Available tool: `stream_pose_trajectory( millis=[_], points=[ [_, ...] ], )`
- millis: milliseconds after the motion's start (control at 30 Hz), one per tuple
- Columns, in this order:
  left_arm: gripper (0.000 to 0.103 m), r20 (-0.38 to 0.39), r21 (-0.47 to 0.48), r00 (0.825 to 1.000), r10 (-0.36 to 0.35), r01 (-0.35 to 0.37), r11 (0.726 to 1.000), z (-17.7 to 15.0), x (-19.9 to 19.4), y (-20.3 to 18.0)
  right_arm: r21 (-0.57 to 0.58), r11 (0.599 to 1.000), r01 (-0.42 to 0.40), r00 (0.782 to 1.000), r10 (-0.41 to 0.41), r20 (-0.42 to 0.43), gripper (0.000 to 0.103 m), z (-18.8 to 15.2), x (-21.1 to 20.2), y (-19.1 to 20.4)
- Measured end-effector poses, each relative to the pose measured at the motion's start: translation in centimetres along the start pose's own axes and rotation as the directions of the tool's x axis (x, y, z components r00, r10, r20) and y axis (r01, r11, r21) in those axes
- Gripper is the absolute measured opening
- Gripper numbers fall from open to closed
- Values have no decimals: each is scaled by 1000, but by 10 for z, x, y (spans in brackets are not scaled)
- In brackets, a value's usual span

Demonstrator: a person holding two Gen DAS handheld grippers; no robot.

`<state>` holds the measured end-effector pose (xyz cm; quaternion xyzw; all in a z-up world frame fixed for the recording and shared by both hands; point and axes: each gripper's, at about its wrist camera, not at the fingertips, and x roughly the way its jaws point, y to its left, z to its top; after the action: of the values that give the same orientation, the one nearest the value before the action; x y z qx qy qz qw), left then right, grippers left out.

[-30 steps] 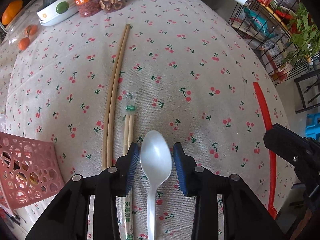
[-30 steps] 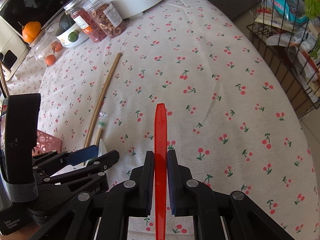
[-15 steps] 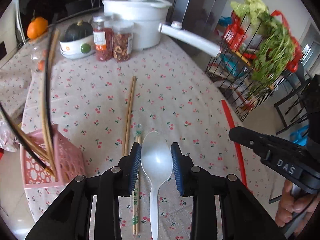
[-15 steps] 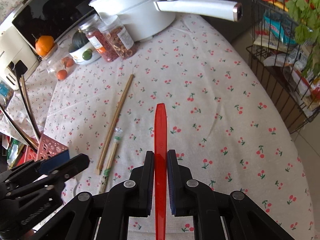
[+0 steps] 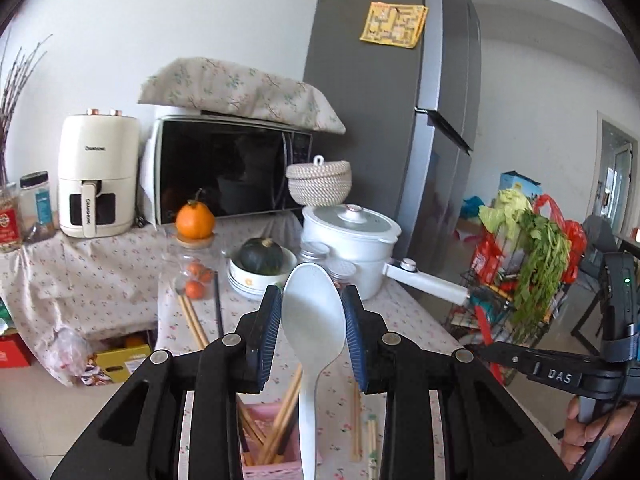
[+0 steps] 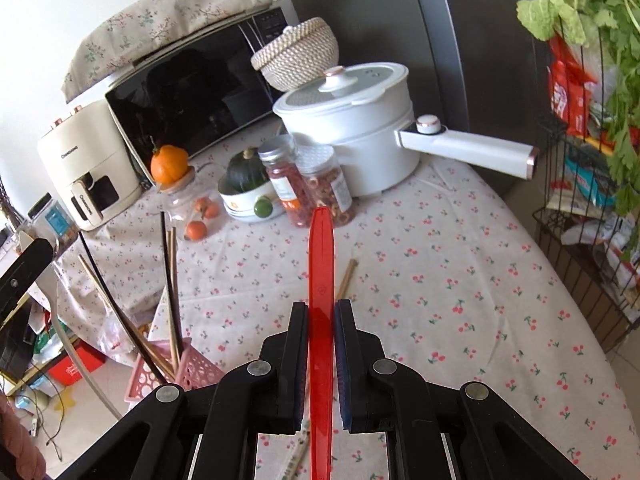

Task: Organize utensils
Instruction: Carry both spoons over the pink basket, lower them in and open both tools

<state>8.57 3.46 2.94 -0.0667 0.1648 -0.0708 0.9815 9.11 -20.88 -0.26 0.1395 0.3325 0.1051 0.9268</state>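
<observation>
My left gripper (image 5: 313, 296) is shut on a white plastic spoon (image 5: 312, 320), blue pads pressing both sides of its bowl, handle trailing back under the jaws. It hangs above a pink perforated basket (image 5: 276, 470) with several chopsticks standing in it. In the right wrist view my right gripper (image 6: 321, 308) is shut on a flat red plastic utensil (image 6: 321, 248) that sticks forward over the cherry-print tablecloth (image 6: 460, 280). The basket (image 6: 196, 368) stands at the table's left edge. Loose wooden chopsticks (image 5: 356, 420) and a wrapped pair (image 5: 372, 444) lie on the cloth.
At the back stand a white pot with a long handle (image 6: 360, 120), two jars (image 6: 320, 184), a bowl with a dark squash (image 6: 248, 196), a microwave (image 5: 228, 168) and an air fryer (image 5: 96, 176). A wire rack with greens (image 6: 592, 160) lines the right side.
Both grippers have risen and tipped upward. The spoon has come off the cloth in the left gripper, which now looks toward the microwave with the pink basket below it. The right still holds the red utensil.
</observation>
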Motion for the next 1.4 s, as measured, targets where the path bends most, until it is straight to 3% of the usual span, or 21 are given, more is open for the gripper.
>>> stream_pose_trajectory(
  millis=[233,400,600,733,833,1000,1133,1267,1400],
  points=[
    [33,77,44,995,69,-72,996,-31,24,21,-26,1000,-4,997,6,79,11,1,13,26],
    [33,72,54,994,85,-89,995,-42,40,27,-43,999,-12,989,18,148,11,-1,20,43],
    [35,-48,2,996,77,-77,997,-49,44,42,-52,998,-43,971,54,234,11,-2,23,67],
    [41,-148,-11,986,72,-75,997,-45,32,49,-39,997,-67,959,75,272,11,-3,28,83],
    [45,-248,-22,966,68,-76,997,-38,20,58,-32,997,-75,950,81,301,11,-4,32,98],
    [47,-414,-55,904,103,-138,989,-42,0,84,-23,998,-56,939,60,338,11,-6,47,123],
    [47,-478,-99,873,94,-159,982,-55,-3,108,9,1000,-12,934,8,356,11,-11,61,131],
    [47,-512,-106,855,84,-160,981,-65,-3,122,42,999,34,927,-47,372,11,-14,72,135],
    [47,-520,-121,851,79,-164,979,-66,-3,133,67,996,56,922,-77,379,11,-20,80,142]
  ],
)
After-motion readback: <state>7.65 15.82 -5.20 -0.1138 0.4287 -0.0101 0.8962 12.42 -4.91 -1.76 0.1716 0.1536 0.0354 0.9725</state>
